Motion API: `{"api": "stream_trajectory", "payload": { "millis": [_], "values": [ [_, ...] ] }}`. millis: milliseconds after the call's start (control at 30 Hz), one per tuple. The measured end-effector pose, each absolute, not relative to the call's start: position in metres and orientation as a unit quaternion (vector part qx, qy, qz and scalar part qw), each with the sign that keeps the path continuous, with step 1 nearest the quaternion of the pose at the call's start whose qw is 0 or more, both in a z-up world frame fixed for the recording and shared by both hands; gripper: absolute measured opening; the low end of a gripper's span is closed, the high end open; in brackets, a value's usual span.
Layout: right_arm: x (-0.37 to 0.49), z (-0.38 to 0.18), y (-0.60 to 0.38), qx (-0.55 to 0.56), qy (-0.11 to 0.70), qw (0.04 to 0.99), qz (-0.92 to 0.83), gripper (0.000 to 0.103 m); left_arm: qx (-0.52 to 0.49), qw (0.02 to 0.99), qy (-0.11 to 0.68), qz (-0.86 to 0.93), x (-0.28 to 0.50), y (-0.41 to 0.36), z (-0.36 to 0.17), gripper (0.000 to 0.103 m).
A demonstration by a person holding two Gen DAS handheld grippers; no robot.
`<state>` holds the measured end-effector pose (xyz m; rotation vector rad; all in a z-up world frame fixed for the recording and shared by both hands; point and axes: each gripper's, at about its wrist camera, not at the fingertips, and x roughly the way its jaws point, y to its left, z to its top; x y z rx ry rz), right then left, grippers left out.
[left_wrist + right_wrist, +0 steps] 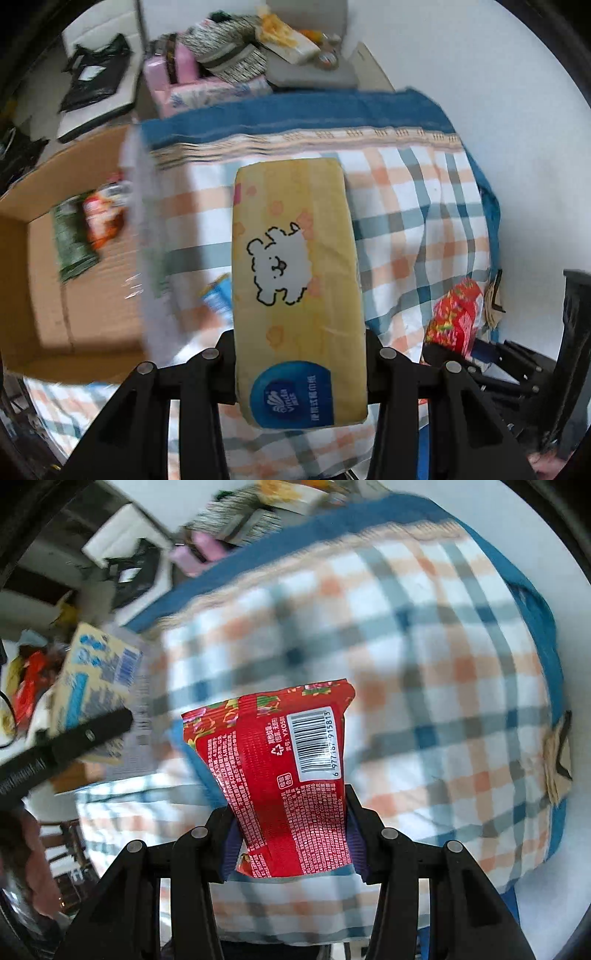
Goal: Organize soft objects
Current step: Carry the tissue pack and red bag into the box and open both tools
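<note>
Tissue in a yellow pack [295, 288] was held clamped by its near end between the fingers of the left gripper [300, 363], its long axis running straight ahead along them, raised over the plaid cloth [424, 206]. An open cardboard box [40, 295], with a few packets already seen inside, lay to that gripper's left and a little ahead, its near wall just beside the pack, so a sideways carry to the left was judged to be what the coming move required. A red packet [291, 775] was pinched at its lower part by the right gripper [291, 843], barcode side up, its length likewise pointing forward over the cloth. In the right wrist view the box could not be made out clearly; the left arm was judged the nearer to it. Blur was noted in both views.
</note>
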<state>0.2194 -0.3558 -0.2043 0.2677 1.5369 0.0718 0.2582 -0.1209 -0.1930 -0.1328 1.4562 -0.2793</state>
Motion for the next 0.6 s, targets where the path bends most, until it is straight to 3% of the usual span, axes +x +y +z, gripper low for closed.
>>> {"api": "stream_trajectory", "payload": {
  "millis": [300,600],
  "values": [
    [0.245,-0.155,-0.195,0.089,0.672,0.724,0.131,0.05,-0.071,0.765,0.638,-0.048,0.244,0.02,-0.156,0.04],
    [0.277,-0.178,-0.055,0.066,0.7,0.697,0.141,0.05,-0.051,0.761,0.647,0.01,0.263,0.138,-0.18,0.04]
  ]
}}
